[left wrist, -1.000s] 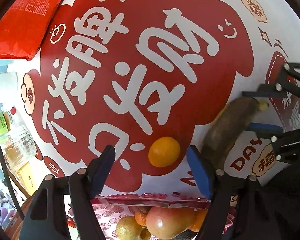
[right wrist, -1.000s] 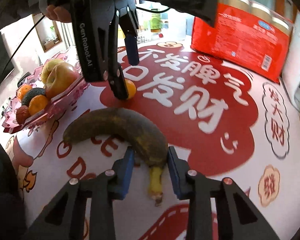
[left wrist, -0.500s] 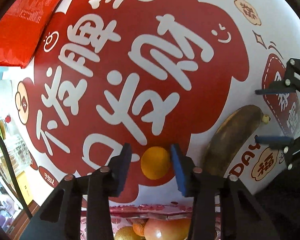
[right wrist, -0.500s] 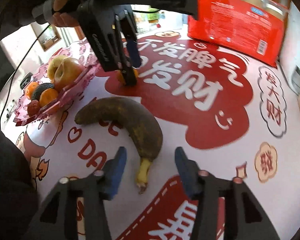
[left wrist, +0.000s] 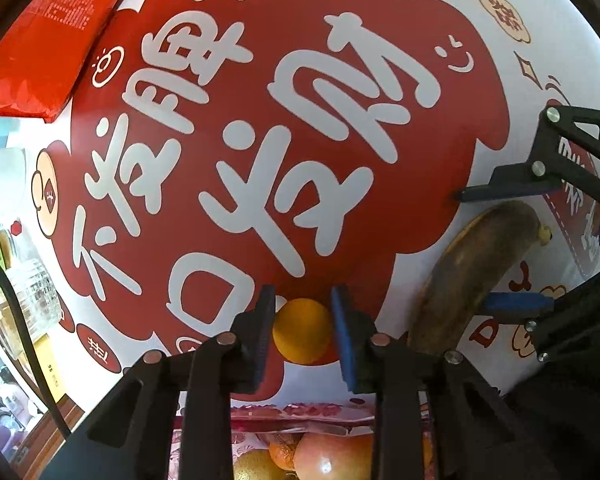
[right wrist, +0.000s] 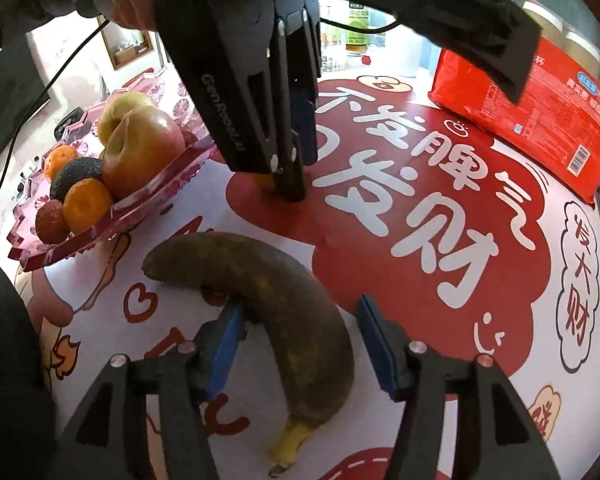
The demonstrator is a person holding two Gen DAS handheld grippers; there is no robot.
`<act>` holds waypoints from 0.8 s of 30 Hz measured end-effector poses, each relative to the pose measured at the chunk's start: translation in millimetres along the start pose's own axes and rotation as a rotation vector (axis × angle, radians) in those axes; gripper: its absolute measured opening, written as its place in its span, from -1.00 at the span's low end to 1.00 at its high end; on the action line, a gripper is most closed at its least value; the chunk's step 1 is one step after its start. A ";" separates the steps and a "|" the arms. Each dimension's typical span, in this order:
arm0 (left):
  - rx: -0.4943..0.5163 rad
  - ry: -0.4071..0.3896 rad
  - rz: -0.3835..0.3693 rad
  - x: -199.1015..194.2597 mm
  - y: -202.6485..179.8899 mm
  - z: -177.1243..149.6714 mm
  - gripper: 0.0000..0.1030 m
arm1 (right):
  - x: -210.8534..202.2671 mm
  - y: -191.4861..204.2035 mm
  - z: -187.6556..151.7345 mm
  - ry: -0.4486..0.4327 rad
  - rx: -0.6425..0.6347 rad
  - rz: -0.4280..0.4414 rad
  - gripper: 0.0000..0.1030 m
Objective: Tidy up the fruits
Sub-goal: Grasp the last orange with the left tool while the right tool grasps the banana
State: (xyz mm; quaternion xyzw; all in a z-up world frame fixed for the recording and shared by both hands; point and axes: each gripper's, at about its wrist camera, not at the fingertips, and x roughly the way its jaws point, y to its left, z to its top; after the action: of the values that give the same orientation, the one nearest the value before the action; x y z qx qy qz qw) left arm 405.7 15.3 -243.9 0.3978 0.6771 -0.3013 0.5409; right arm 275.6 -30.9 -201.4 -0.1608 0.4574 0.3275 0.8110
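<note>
The left gripper point(left wrist: 303, 330) is clamped on the small orange point(left wrist: 302, 330), presumably to carry it to the pink fruit tray point(right wrist: 112, 216) just behind it. The right gripper's point(right wrist: 300, 344) jaws are opening, with the blackened banana point(right wrist: 284, 312) lying loose between them on the red-and-white printed tablecloth point(right wrist: 420, 240). Beyond sits 1 red package point(right wrist: 540, 120).

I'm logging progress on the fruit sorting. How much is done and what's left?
Done: apples, tangerines and a dark avocado already sit in the pink faceted plastic tray. In hand: the left claw is shut on the small round orange, not yet lifted off the tablecloth. Left: the brown overripe banana lies on the cloth between the right claw's opening jaws, ungripped.
</note>
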 end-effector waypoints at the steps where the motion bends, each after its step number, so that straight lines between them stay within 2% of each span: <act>1: -0.006 -0.003 -0.003 1.1 1.4 -0.6 -0.47 | 0.0 -0.2 -1.1 -0.008 0.003 -0.004 0.13; 2: -0.011 -0.009 -0.006 1.5 2.8 -1.3 -0.48 | 0.1 0.3 -1.3 -0.013 0.003 -0.009 0.11; 3: -0.016 -0.022 -0.005 1.2 3.6 -2.3 -0.49 | -0.3 1.5 -1.2 -0.017 0.002 -0.008 0.00; 8: -0.048 -0.059 -0.015 -1.1 12.1 -9.1 -0.50 | -3.1 1.6 -2.0 -0.012 0.064 -0.023 -0.12; 12: -0.096 -0.118 -0.049 -10.3 26.1 -16.1 -0.51 | -9.0 1.2 -6.1 -0.015 0.133 -0.017 -0.24; 18: -0.136 -0.271 -0.121 -39.0 39.6 -29.9 -0.51 | -22.1 1.9 -12.1 -0.041 0.225 -0.043 -0.31; 24: -0.164 -0.323 -0.131 -55.6 46.2 -37.6 -0.51 | -40.9 -4.3 -17.2 -0.049 0.296 -0.107 -0.33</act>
State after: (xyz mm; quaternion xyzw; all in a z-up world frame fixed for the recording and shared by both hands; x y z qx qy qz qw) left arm 432.6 58.2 -180.1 0.2539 0.6283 -0.3394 0.6523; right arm 252.5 -59.4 -176.0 -0.0557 0.4716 0.2168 0.8529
